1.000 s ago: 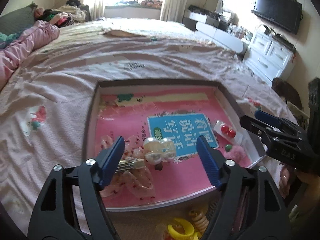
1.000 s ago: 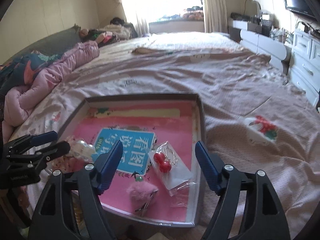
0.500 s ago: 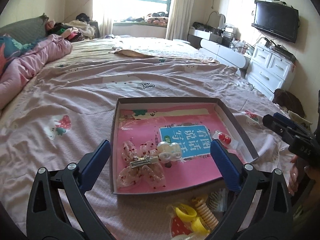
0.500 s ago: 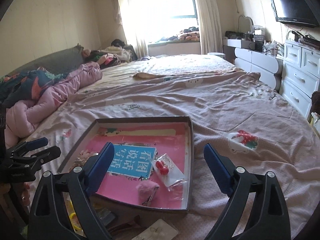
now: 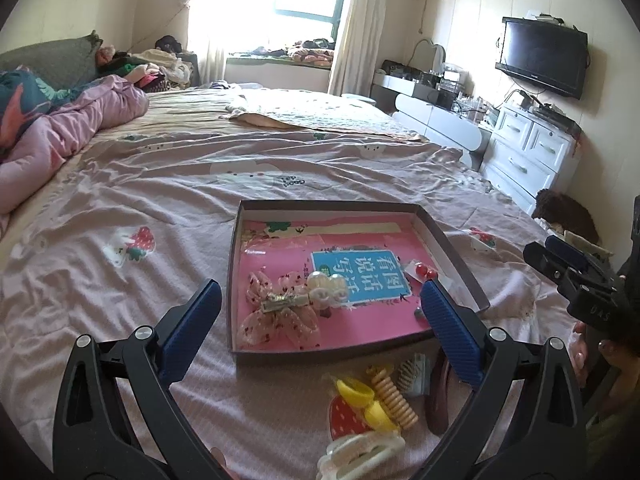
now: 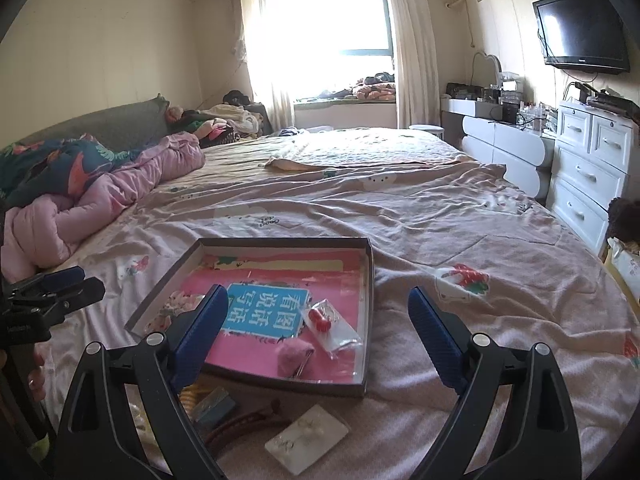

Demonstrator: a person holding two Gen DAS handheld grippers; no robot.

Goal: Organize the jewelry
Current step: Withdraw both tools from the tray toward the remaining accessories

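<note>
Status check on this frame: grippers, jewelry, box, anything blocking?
Left gripper open, empty. Right gripper open, empty. Box holds pink bow clip and red earrings packet; yellow claw clip outside on the bed. Nothing blocking.

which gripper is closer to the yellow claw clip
Left. The yellow claw clip lies just ahead of the left gripper, between its fingers; the right gripper is off to the clip's right, over the tray.

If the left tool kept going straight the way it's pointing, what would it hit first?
Probably the pink bow hair clip lying in the shallow box, which sits centred between the open left tool fingers. Depth is unclear; it might meet the box's near wall first.
</note>
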